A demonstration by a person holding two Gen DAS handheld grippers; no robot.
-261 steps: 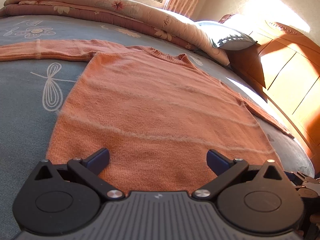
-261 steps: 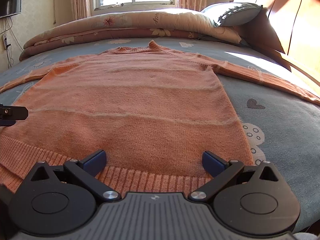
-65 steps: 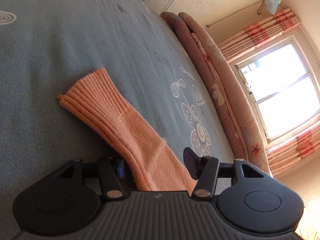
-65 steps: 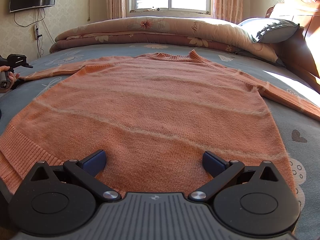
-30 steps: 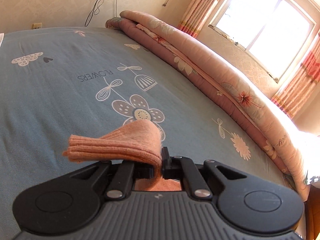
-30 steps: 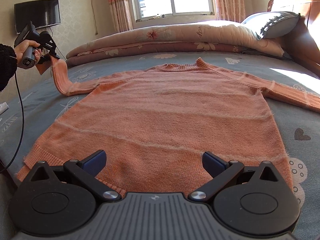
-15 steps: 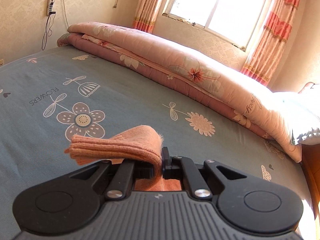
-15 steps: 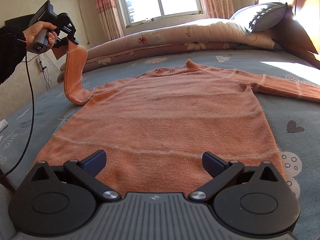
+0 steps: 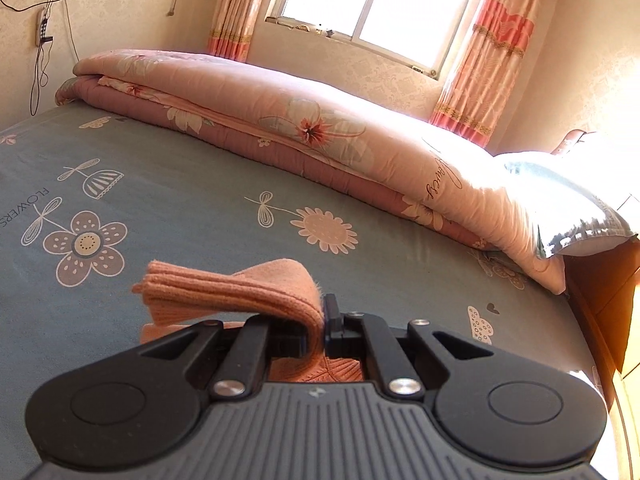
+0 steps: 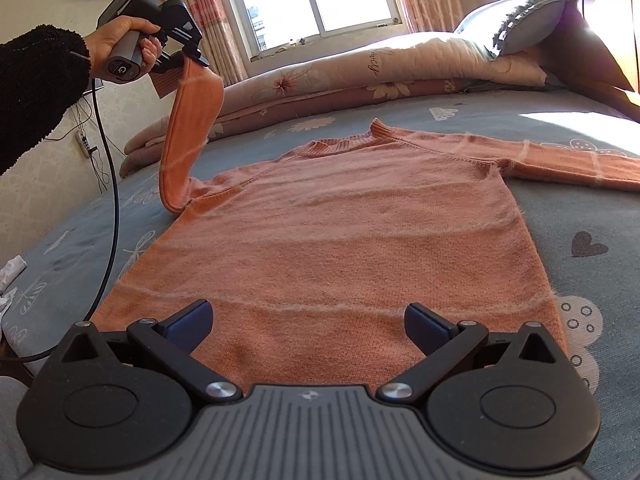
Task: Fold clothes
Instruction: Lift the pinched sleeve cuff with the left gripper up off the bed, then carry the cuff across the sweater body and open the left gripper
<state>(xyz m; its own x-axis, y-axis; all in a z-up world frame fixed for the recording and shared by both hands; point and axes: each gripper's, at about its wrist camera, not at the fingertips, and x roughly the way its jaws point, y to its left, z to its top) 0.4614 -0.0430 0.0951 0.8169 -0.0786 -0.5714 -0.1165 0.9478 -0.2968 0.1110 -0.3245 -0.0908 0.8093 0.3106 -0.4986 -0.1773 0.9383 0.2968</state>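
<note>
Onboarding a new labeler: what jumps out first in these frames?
An orange sweater lies flat across the blue-grey bed sheet, filling the middle of the right wrist view. At upper left the left gripper, shut on the sweater's sleeve, holds it high above the bed. The right gripper hangs open over the hem.

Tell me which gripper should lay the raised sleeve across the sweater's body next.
Left. The left gripper is shut on the orange knit sleeve, lifted above the orange knit sweater; the right gripper hovers open at the hem.
</note>
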